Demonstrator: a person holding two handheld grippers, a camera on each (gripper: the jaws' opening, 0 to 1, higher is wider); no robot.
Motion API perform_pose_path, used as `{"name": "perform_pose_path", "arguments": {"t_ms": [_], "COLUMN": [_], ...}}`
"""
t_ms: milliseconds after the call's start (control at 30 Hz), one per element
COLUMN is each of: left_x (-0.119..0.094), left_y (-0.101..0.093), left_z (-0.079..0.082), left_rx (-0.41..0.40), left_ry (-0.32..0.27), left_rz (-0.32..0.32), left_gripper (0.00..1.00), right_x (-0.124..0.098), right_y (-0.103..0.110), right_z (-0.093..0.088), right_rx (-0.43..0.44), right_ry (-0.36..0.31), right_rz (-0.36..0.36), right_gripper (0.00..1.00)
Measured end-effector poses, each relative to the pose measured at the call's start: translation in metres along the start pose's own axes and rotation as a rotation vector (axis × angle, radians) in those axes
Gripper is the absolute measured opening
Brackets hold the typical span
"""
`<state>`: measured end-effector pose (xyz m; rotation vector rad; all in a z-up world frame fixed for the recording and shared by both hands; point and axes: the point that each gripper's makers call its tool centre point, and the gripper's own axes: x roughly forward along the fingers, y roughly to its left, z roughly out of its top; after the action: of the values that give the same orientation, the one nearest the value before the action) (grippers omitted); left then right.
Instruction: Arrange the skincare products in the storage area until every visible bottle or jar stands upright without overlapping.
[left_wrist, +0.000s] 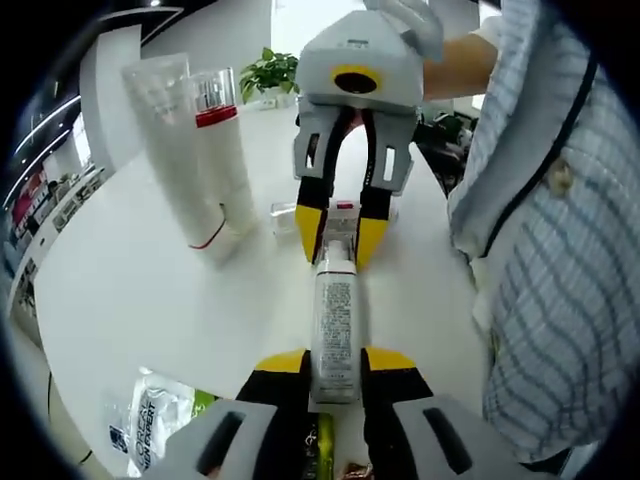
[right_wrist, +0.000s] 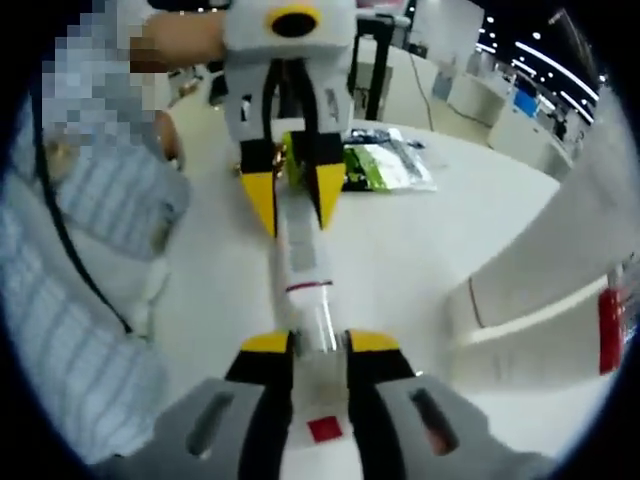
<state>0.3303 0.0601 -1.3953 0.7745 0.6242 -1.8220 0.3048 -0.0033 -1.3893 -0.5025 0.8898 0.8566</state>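
I have one white bottle (left_wrist: 336, 325) held between my two tools, lifted off the white tabletop (left_wrist: 130, 300) and lying flat, its long axis running straight out along my left tool (left_wrist: 335, 362) toward my right tool (left_wrist: 340, 232). In the left gripper view my left tool's yellow-tipped jaws are pressed in on the bottle's printed end, close in front of me, while the right tool faces me from the far end with its jaws closed on the cap end. In the right gripper view the same bottle (right_wrist: 303, 262) runs the other way: my right tool (right_wrist: 318, 345) pinches the clear cap end near me, and the left tool (right_wrist: 297, 200) grips the far end. So both tools are pinching the bottle, one at each end, and neither is nearer than the other. As I judge it, the coming move turns on that axis: the bottle has to swing from lying to standing, which calls for one tool to let go while the other tips it up. Off to the left of my left tool and further out, two tall white tubes (left_wrist: 195, 150) stand on the tabletop, touching, one with a red band near the top. Below and left of my left tool lies a flat green and white packet (left_wrist: 160, 425), near the tabletop's edge. A person in a checked shirt (left_wrist: 560, 250) stands to the right.
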Motion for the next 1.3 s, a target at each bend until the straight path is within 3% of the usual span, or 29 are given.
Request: {"name": "perform_pose_path", "arguments": {"t_ms": [167, 300, 567, 733, 933, 1133, 1233, 1300], "left_x": [0.003, 0.005, 0.009, 0.013, 0.014, 0.017, 0.016, 0.012], "left_y": [-0.001, 0.0, -0.001, -0.004, -0.002, -0.002, -0.003, -0.002], "left_z": [0.004, 0.009, 0.012, 0.013, 0.01, 0.009, 0.009, 0.007], "left_rx": [0.011, -0.01, -0.016, 0.008, -0.028, -0.043, -0.121, -0.119], "left_ry": [-0.014, -0.058, -0.12, -0.135, -0.173, -0.173, -0.181, -0.185], "left_rz": [0.006, 0.006, 0.012, 0.005, 0.008, 0.016, 0.033, 0.046], "left_gripper": [0.19, 0.2, 0.2, 0.2, 0.2, 0.21, 0.22, 0.22], "right_x": [-0.023, -0.035, -0.051, -0.051, -0.041, -0.033, -0.034, -0.034], "right_y": [0.003, 0.004, 0.007, 0.01, 0.012, 0.016, 0.014, 0.015], "right_z": [0.016, 0.029, 0.068, 0.096, 0.117, 0.128, 0.128, 0.128], "right_rx": [0.02, -0.028, -0.069, -0.091, -0.107, -0.135, -0.134, -0.129], "right_ry": [-0.044, -0.049, -0.147, -0.228, -0.267, -0.29, -0.293, -0.301], "right_rz": [0.023, 0.018, 0.015, 0.032, 0.021, 0.019, 0.012, 0.014], "right_gripper": [0.18, 0.18, 0.17, 0.17, 0.18, 0.18, 0.18, 0.18]}}
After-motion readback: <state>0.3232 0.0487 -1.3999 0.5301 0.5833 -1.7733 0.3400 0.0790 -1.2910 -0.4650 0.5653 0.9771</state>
